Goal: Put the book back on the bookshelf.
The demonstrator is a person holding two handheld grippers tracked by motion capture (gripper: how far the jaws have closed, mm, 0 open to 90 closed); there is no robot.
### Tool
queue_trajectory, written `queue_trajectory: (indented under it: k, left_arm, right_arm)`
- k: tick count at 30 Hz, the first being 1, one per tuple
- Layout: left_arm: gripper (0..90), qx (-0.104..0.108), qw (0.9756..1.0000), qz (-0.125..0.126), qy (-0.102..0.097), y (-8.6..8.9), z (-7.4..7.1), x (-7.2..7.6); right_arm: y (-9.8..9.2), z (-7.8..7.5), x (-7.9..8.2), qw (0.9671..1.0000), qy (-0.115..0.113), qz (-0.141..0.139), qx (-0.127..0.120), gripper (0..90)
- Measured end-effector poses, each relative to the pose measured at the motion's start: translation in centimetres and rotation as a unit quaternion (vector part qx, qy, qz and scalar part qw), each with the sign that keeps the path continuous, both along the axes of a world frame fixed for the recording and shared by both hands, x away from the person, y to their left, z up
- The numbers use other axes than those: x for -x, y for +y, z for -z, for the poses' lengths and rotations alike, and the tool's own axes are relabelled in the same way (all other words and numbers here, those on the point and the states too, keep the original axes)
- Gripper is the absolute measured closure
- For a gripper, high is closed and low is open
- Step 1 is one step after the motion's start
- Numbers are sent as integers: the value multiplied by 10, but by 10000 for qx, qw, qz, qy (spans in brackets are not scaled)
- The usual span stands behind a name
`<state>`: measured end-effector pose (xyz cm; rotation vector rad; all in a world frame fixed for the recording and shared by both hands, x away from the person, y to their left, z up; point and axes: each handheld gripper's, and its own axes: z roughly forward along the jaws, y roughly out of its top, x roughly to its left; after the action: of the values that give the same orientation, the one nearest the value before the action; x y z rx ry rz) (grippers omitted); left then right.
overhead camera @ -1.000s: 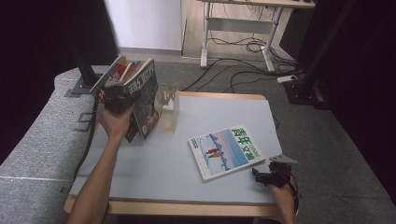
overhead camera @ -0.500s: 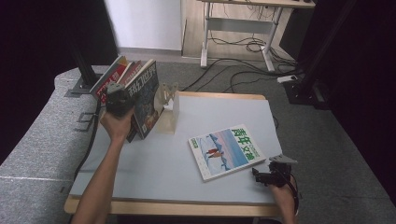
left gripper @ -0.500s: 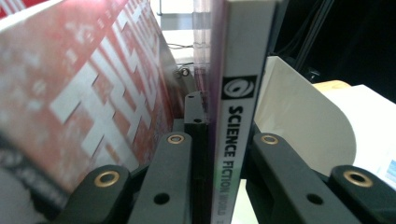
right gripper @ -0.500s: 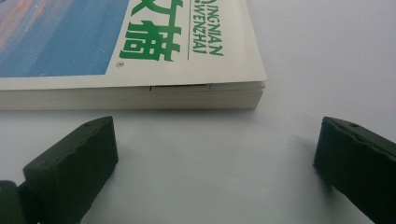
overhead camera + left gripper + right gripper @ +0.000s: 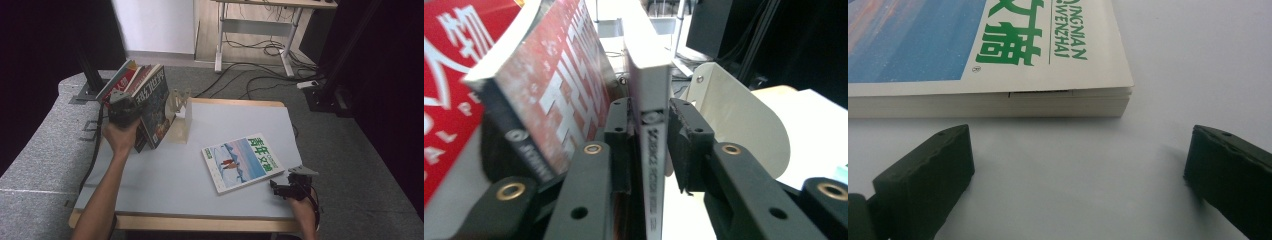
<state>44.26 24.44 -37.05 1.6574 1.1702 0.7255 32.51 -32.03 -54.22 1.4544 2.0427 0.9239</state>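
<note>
Here, three leaning books (image 5: 137, 97), one flat magazine (image 5: 242, 162); left hand-held gripper (image 5: 649, 132) loosening around one spine, right hand-held gripper (image 5: 1078, 165) spread.

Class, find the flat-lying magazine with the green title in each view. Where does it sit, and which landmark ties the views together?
High view: the magazine lies flat, right of centre on the pale table top.
Right gripper view: its corner lies at the top left, just beyond the open jaws.
Left gripper view: a teal sliver at the right edge may be it.
Shared landmark: that pale table top.

Blue-covered book (image 5: 156, 111) leaning on bookend (image 5: 181, 111).
</note>
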Motion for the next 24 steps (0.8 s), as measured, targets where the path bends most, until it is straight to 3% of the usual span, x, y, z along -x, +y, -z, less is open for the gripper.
queue_trajectory:
  k: [12,20,24]
  left_arm:
    - [619,-389,9992,23,10,2,1,23]
    - [527,-482,9986,168,116,3,5,35]
    - [495,-482,9980,355,177,1,8,42]
  right_arm:
    - [0,0,0,10000,-1,3,-1,0]
    - [0,0,0,10000,-1,5,-3,0]
    - [0,0,0,10000,-2,2,1,0]
